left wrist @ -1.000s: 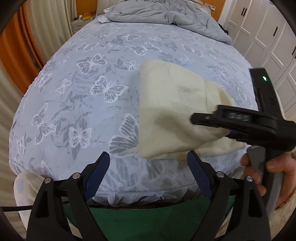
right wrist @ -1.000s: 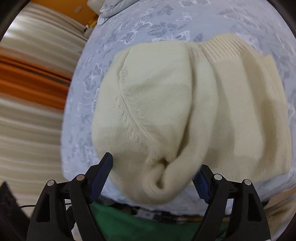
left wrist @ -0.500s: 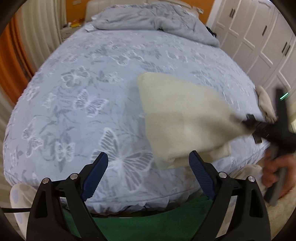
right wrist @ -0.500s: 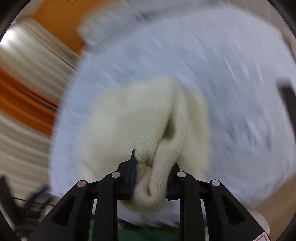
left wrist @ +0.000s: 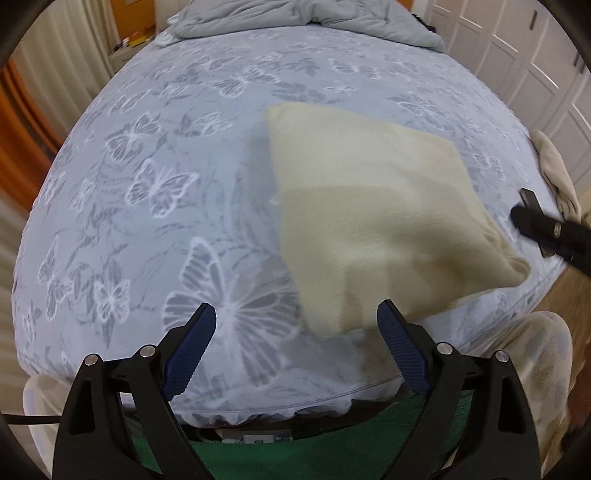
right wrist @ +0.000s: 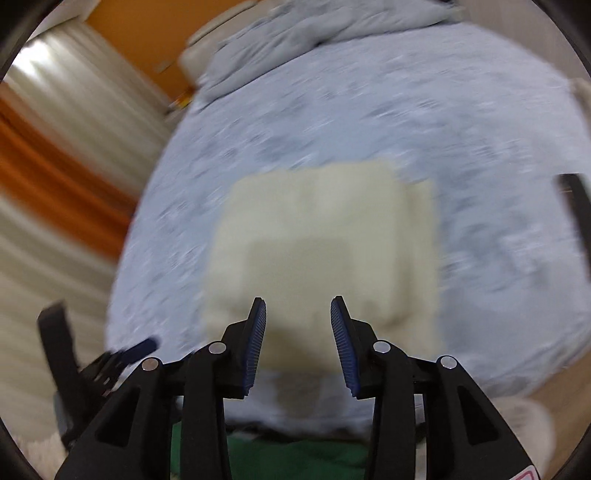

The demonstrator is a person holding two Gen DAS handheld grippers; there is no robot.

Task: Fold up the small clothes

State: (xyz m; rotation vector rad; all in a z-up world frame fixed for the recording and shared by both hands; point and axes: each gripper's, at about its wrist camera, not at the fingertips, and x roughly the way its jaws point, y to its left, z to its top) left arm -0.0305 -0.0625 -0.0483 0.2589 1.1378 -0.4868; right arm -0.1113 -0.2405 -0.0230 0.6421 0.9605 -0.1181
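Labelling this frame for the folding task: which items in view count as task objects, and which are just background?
Job:
- folded cream knitted garment
- left gripper, jaws open
- right gripper, jaws just opening, nothing between them

Lying about:
- grey-blue butterfly-print bedsheet
- crumpled grey duvet
- beige cloth at the bed's right edge

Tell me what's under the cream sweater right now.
The cream sweater lies folded on the butterfly bedsheet. Sheet shows all around it; anything beneath its layers is hidden.

The folded cream knitted garment (left wrist: 373,229) lay near the butterfly-printed grey bed's (left wrist: 155,184) front edge. The black left gripper (left wrist: 297,341) hovered wide open, its right blue pad beside the garment's near corner.
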